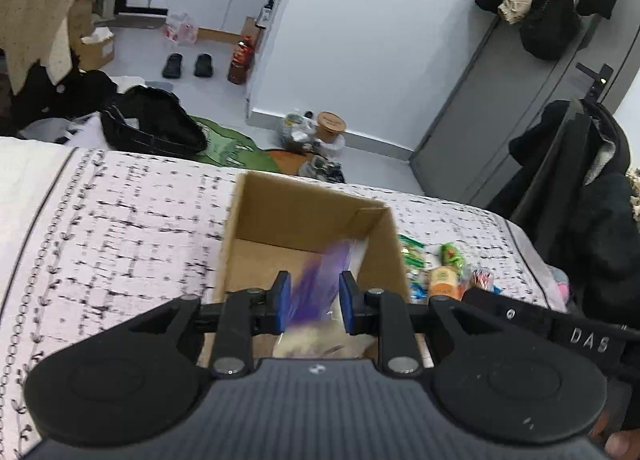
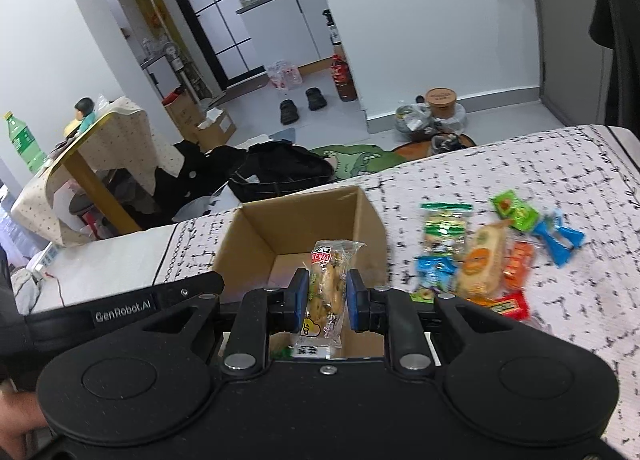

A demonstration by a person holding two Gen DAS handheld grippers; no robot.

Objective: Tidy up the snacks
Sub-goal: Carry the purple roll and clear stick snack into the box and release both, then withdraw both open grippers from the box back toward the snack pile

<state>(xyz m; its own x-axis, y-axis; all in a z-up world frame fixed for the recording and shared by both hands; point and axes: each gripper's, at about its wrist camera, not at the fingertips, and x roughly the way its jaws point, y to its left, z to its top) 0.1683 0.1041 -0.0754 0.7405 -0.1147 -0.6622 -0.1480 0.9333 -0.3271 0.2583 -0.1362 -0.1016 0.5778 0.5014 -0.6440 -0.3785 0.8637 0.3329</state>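
An open cardboard box [image 1: 256,215] [image 2: 256,236] sits on the patterned bed cover. My left gripper [image 1: 314,302] is open over the box; a blurred purple snack packet [image 1: 316,280] is between its blue pads, seemingly loose and dropping into the box. My right gripper [image 2: 328,296] is shut on a clear cookie packet [image 2: 326,284] with a red label and holds it over the box's near edge. A pile of loose snacks [image 2: 480,256] [image 1: 444,268] lies on the cover right of the box.
The bed cover [image 1: 120,227] stretches left of the box. Beyond the bed lie a black bag [image 1: 152,127], a green mat, slippers and pots on the floor. A dark coat [image 1: 592,195] hangs at the right. A draped table [image 2: 100,139] stands at left.
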